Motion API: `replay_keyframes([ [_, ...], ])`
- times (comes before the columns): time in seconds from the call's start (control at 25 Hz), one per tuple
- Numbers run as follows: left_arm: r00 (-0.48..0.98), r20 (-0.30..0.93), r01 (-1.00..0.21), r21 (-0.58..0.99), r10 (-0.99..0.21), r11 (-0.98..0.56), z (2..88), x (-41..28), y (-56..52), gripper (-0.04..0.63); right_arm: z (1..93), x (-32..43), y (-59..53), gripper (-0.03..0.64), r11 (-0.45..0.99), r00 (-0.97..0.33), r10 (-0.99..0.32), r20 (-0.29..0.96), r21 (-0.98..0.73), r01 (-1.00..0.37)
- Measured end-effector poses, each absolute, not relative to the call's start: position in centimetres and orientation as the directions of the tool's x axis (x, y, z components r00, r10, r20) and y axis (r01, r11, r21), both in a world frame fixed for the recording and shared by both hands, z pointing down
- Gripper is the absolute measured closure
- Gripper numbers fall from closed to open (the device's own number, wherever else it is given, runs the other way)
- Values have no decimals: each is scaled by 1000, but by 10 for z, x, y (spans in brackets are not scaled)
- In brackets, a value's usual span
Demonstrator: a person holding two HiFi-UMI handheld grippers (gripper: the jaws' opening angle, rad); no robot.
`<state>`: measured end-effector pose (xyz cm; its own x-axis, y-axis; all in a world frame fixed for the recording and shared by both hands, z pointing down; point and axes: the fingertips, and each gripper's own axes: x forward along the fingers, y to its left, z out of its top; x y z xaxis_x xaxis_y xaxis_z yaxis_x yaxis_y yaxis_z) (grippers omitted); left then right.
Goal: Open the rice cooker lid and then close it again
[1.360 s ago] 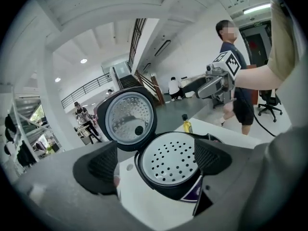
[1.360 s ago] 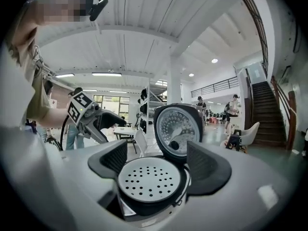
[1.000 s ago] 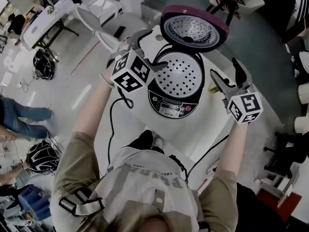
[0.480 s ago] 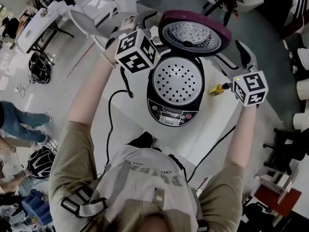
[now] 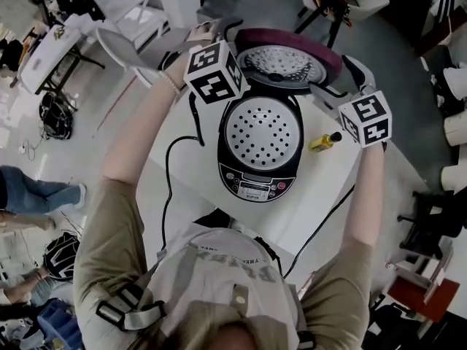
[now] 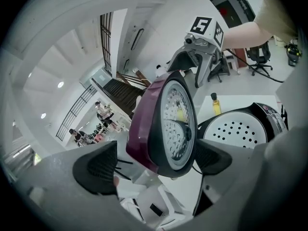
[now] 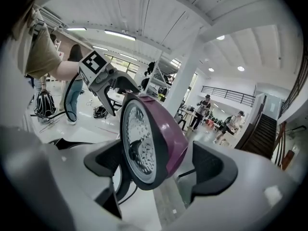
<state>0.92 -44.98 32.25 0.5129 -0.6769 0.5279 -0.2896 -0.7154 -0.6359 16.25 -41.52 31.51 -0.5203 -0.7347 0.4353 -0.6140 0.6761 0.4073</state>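
The rice cooker (image 5: 260, 148) stands on the white table (image 5: 321, 195) with its maroon lid (image 5: 288, 53) raised upright at the far side. A perforated white plate (image 5: 263, 131) covers the pot opening. My left gripper (image 5: 222, 35) straddles the lid's left edge. In the left gripper view the lid (image 6: 166, 124) stands between the wide pads (image 6: 98, 167) with a gap. My right gripper (image 5: 339, 79) straddles the lid's right edge and its jaws are opening. In the right gripper view the lid (image 7: 149, 138) sits between the pads (image 7: 211, 165), unpressed.
A small yellow bottle (image 5: 323, 141) lies on the table just right of the cooker. A black power cable (image 5: 171, 173) trails off the table's left side. Chairs and desks stand on the floor around the table, and people (image 7: 207, 109) are far off in the room.
Both grippers have moved away from me, from beside the cooker body up to the two side edges of the raised lid. The lid now lies between each pair of jaws.
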Motion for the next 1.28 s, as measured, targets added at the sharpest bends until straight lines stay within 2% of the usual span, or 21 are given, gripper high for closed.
replay_keyframes([
  [0.32, 509, 572, -240, -623, -643, -744, 337, 18, -451, 81, 320, 154, -420, 184, 704, -531, -709, 465, 421, -572],
  [1.28, 469, 610, -230, -614, -639, -755, 349, 11, -399, 78, 328, 148, -365, 173, 747, -570, -665, 483, 418, -517],
])
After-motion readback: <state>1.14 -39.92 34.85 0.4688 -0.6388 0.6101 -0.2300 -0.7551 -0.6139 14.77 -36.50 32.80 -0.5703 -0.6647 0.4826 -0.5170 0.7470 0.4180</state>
